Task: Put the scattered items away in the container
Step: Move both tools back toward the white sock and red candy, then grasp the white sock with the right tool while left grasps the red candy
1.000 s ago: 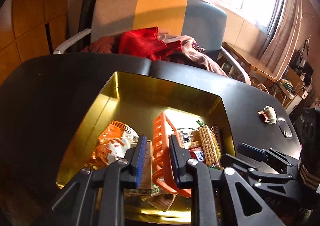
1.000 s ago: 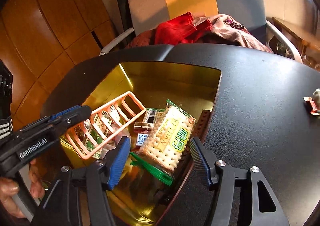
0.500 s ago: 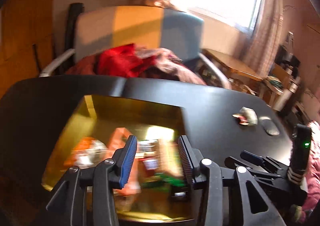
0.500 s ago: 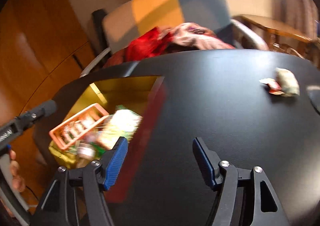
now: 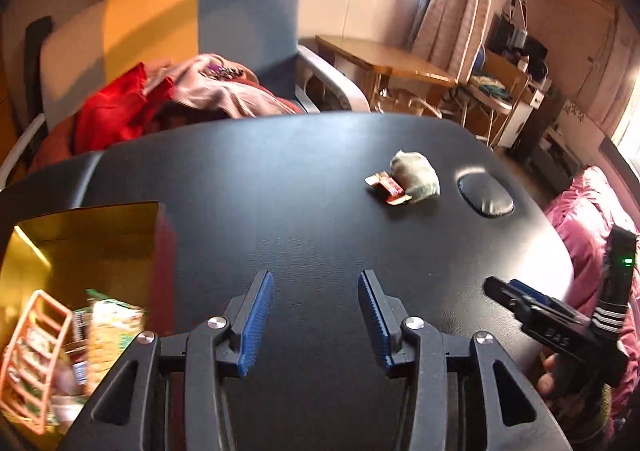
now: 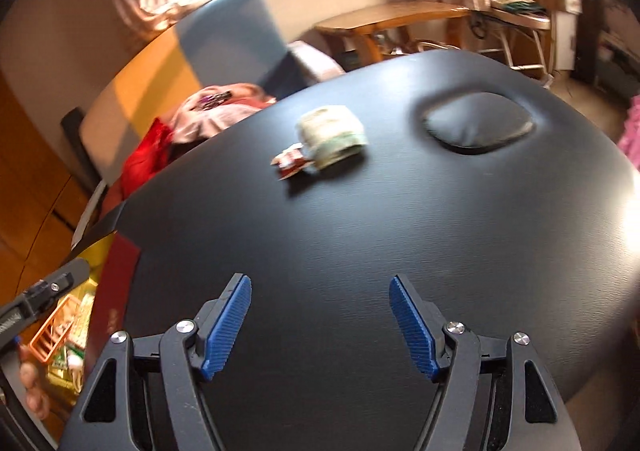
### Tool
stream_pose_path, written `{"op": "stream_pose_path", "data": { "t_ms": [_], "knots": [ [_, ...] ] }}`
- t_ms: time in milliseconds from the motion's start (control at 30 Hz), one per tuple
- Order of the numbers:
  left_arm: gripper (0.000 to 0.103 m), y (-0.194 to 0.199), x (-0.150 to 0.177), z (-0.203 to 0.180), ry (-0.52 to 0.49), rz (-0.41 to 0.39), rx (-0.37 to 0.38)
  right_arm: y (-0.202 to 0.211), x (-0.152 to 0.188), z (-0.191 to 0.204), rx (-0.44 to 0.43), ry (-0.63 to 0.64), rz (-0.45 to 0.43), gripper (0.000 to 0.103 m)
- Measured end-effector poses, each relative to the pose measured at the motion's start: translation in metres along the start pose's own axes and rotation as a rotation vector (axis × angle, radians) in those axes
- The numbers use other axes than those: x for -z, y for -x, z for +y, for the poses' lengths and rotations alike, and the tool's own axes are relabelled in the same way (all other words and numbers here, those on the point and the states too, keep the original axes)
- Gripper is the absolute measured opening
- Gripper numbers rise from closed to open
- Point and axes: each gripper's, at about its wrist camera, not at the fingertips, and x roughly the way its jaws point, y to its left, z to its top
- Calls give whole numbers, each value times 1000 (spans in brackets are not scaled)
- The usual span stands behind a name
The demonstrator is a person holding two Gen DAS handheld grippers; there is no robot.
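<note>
Container (image 5: 158, 247): gold-lined box with a dark red outer wall, at the left edge of the black table (image 5: 312, 219), just left of the left hand-held gripper
Container contents: orange plastic rack (image 5: 30, 355) standing tilted against snack packets; cracker pack (image 5: 108, 331) beside it; rest blurred
Left hand-held gripper (image 5: 316, 323): blue-padded fingers apart, nothing between them, over bare table
Right hand-held gripper (image 6: 322, 327): fingers wide apart, empty, over bare table; also seen at the right of the left wrist view (image 5: 556, 327), held in a hand
Scattered items: pale cloth bundle (image 6: 332, 137) and small red wrapper (image 6: 290, 161), touching each other, on the far part of the table, well apart from the container
Oval inset (image 6: 478, 125): padded dent in the tabletop, right of the bundle
Chair (image 5: 224, 31): behind the table, grey, yellow and blue back, red and pink clothes (image 5: 168, 99) piled on the seat
Background: wooden side table (image 5: 384, 59), curtains, bright window
</note>
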Motion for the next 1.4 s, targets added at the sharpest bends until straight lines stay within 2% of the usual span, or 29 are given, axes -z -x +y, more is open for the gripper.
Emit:
{"op": "stream_pose_path", "data": {
  "t_ms": [267,433,667,867,967,1000,1033,1200,1400],
  "knots": [
    [45,-44,-3,-20,-20,62,-21,-2,-10,-9,54,48,-19,79],
    [45,-67,-14,-25,-3,88,-11,-18,-39,-6,65,103,-39,79],
    [45,-94,-29,-24,13,105,1,-81,-111,10,38,158,7,79],
    [45,-116,-41,-20,33,121,14,-141,-141,23,65,215,92,85],
    [45,-124,-45,-19,40,122,16,-160,-145,25,67,238,127,83],
    [45,-126,-47,-19,42,122,15,-165,-144,25,71,253,136,78],
    [45,-129,-49,-19,41,123,15,-167,-143,24,74,266,138,66],
    [45,-140,-58,-26,27,127,23,-156,-130,21,100,317,117,64],
    [46,-155,-77,-52,-13,126,53,-123,-106,-11,125,273,119,64]
  ]
}}
